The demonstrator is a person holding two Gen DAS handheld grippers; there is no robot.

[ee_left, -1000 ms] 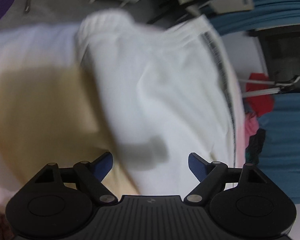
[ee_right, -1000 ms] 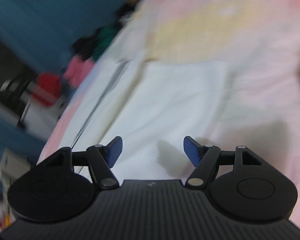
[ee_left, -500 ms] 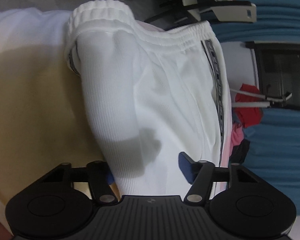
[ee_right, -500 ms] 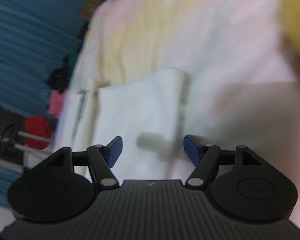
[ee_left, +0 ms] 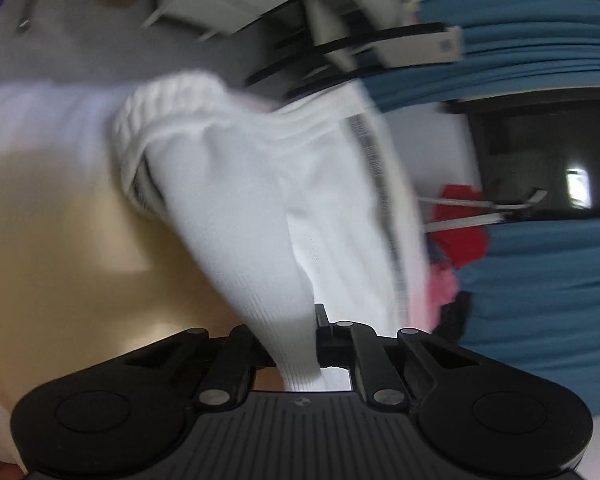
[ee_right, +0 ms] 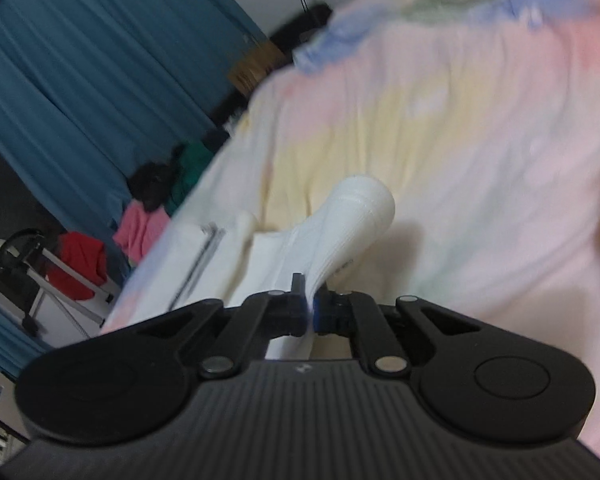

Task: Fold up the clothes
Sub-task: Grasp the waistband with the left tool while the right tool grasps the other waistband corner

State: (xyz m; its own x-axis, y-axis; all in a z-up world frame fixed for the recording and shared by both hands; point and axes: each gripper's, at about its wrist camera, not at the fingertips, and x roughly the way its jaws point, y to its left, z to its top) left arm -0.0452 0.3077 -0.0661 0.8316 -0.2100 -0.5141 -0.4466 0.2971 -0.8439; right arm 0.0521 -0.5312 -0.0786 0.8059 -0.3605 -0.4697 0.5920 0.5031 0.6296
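Note:
White ribbed pants point(ee_left: 268, 200) with an elastic waistband and a dark side stripe lie on a pastel bed sheet point(ee_left: 60, 248). My left gripper point(ee_left: 300, 344) is shut on a fold of the white pants and lifts it. In the right wrist view the same white pants point(ee_right: 340, 220) rise in a rounded fold from the pastel bed sheet point(ee_right: 480, 160). My right gripper point(ee_right: 310, 312) is shut on the white fabric near its edge.
Blue curtains point(ee_right: 80, 80) hang beyond the bed edge. Red, pink and dark clothes point(ee_right: 140, 224) are piled beside the bed near a metal stand point(ee_right: 52, 280). A dark screen point(ee_left: 540, 152) and shelf-like furniture point(ee_left: 340, 20) stand past the bed.
Both grippers were open over the pants and have closed on the white fabric. The fabric now lifts off the sheet in both views.

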